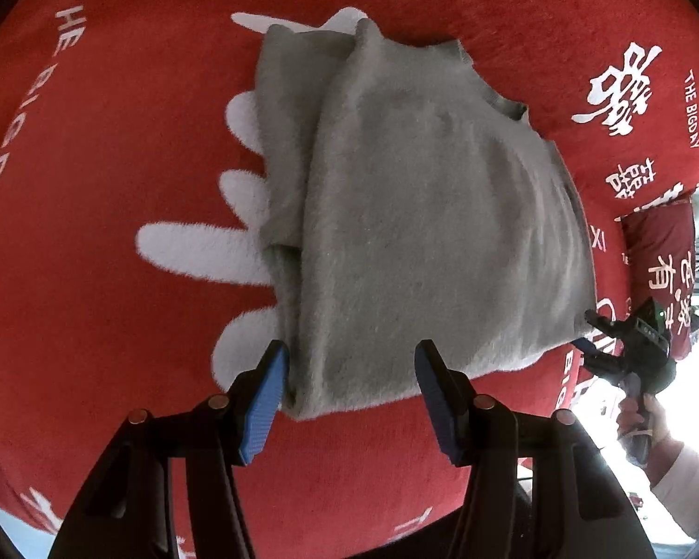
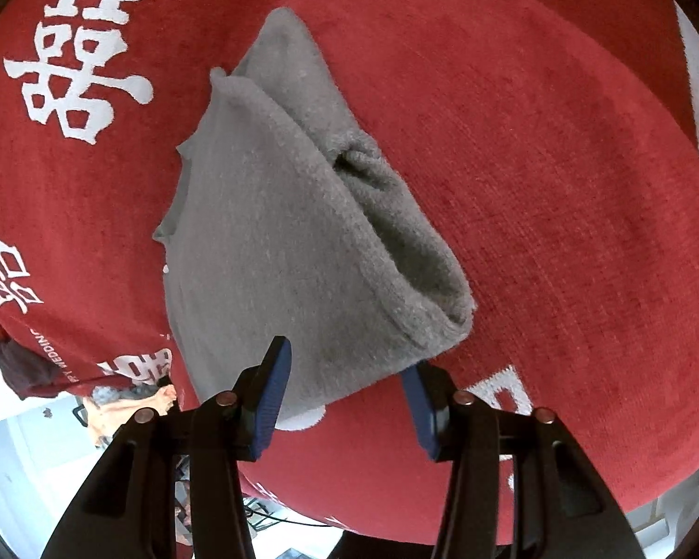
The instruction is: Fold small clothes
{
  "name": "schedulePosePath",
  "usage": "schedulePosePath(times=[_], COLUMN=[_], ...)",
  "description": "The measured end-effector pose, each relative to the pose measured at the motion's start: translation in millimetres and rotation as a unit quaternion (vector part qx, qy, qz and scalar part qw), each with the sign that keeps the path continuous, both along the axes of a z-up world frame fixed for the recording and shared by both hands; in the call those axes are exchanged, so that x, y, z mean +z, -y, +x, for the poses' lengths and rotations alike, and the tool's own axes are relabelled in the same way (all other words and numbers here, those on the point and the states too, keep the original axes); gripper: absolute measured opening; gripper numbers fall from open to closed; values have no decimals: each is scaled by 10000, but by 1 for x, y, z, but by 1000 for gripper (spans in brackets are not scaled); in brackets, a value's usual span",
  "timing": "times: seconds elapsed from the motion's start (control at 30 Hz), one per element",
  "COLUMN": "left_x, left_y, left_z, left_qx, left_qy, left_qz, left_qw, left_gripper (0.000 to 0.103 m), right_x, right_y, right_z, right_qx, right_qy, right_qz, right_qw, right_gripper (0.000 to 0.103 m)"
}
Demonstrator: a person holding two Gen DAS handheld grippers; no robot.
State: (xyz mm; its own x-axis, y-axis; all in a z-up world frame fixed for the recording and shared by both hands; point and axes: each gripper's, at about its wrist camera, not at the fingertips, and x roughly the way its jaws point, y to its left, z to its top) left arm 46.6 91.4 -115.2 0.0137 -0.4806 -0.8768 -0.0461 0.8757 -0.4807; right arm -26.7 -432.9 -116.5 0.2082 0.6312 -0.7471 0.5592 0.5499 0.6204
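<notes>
Folded grey garment [image 1: 424,233] lying on red blanket [image 1: 116,163] — left tool [image 1: 349,400] and right tool [image 2: 345,400] both spread open, gripping nothing.

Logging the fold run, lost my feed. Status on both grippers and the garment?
Left gripper open, jaws straddling the near edge of the grey sweater. Right gripper open at its corner. Sweater folded, flat on the red blanket. Nothing in the way.

fuzzy matt grey knit garment [image 1: 424,214] — plush red blanket [image 1: 116,326]
</notes>
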Motion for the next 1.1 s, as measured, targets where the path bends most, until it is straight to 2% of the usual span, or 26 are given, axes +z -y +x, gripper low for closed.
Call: schedulePosePath(times=[0.1, 0.13, 0.17, 0.2, 0.23, 0.3, 0.4, 0.47, 0.57, 0.73, 0.87, 1.1], left_x=[-2, -2, -3, -3, -3, 1, 1, -7, -13, -3, 8, 14], left_y=[12, 15, 20, 22, 22, 18, 4, -7, -15, -12, -10, 0], left_z=[2, 2, 1, 1, 0, -3, -8, -12, -14, -20, -26, -33], left_qx=[-213, -293, -428, -521, -592, -646, -655, -612, -431, -380, -232, -223], left_qy=[36, 38, -15, -74, -76, -18, 14, -63, -92, 54, 29, -62], left_qz=[-136, -134, -133, -94, -27, -18, 212, 390, 310, 544, 653, 799], left_qw=[9997, 9995, 9990, 9986, 9982, 9979, 9976, 9973, 9985, 9978, 9976, 9965], left_gripper=[56, 51, 24, 7, 7, 7, 7, 7, 7, 7, 8, 8], right_x=[-1, -1, -1, 2, 3, 15, 25, 20, 2, 8, 18, 37], right_y=[-4, -3, -3, -5, -7, -12, -16, -16, -16, -22, -23, -32], right_z=[5, 5, 5, 8, 10, 16, 20, 20, 20, 20, 21, 17], right_qx=[-14, -45, -50, 36, 136, 362, 658, 778, 973, 1170, 1285, 1536], right_qy=[3, -6, -33, -49, -42, 98, 209, 140, -68, -55, -138, -188], right_qz=[-5, -14, -71, -197, -265, -425, -609, -705, -889, -1090, -1204, -1388], right_qw=[10000, 10000, 10000, 9998, 9995, 9984, 9958, 9944, 9913, 9871, 9843, 9782], right_gripper=[52, 52, 42, 26, 8, 8, 8, 8, 8, 9, 13, 13])
